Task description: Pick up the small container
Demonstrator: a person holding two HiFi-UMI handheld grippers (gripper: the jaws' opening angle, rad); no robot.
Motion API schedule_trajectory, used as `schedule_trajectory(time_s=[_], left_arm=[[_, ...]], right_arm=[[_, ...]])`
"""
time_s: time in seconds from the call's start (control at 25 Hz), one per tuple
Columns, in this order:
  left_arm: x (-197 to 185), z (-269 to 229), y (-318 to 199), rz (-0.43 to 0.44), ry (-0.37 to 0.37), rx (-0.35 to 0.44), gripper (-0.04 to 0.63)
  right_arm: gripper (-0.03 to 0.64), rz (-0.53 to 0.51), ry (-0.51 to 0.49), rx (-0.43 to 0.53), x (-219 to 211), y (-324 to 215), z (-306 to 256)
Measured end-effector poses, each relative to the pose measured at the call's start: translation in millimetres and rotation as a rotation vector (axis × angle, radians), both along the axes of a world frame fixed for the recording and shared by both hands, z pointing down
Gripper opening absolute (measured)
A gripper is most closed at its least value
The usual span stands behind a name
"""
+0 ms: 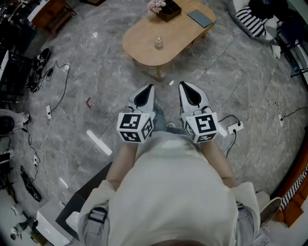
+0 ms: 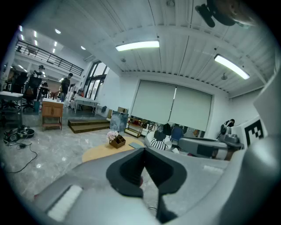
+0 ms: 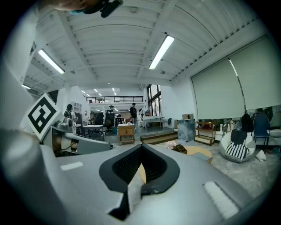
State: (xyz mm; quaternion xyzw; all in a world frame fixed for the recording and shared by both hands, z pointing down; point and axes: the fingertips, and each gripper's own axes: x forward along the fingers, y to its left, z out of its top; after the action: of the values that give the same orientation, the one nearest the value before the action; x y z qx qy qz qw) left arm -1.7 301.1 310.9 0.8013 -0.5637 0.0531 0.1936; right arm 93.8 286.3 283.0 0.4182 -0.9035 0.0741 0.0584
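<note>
The small container [image 1: 158, 42], a little clear jar, stands near the middle of an oval wooden coffee table [image 1: 139, 48] at the top of the head view. My left gripper [image 1: 149, 87] and right gripper [image 1: 183, 85] are held side by side in front of the person's chest, short of the table's near edge, tips pointing toward it. Both are shut with nothing between the jaws. In the left gripper view the left gripper [image 2: 144, 149] looks toward the table [image 2: 103, 151]; the jar is hidden behind the jaws. The right gripper [image 3: 141, 147] faces the same table [image 3: 199, 152].
A brown box with pink flowers [image 1: 166, 8] and a dark flat pad [image 1: 200, 18] lie at the table's far end. Power strips and cables trail on the marble floor at left [image 1: 48, 113] and right [image 1: 234, 128]. A striped cushion [image 1: 252, 21] sits top right.
</note>
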Motion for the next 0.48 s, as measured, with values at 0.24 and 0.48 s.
schedule_trajectory(time_s=[0.24,0.48], left_arm=[[-2.0,2.3,-7.1,-0.018,-0.003,-0.004,0.002],[-4.1,6.0,-16.2,-0.045,0.006,-0.012,0.002]], right_arm=[[-0.011,0.008,-0.007,-0.002,5.3,-9.2,1.0],[-0.008,-0.001,-0.075,-0.079,6.8,-23.7,8.7]])
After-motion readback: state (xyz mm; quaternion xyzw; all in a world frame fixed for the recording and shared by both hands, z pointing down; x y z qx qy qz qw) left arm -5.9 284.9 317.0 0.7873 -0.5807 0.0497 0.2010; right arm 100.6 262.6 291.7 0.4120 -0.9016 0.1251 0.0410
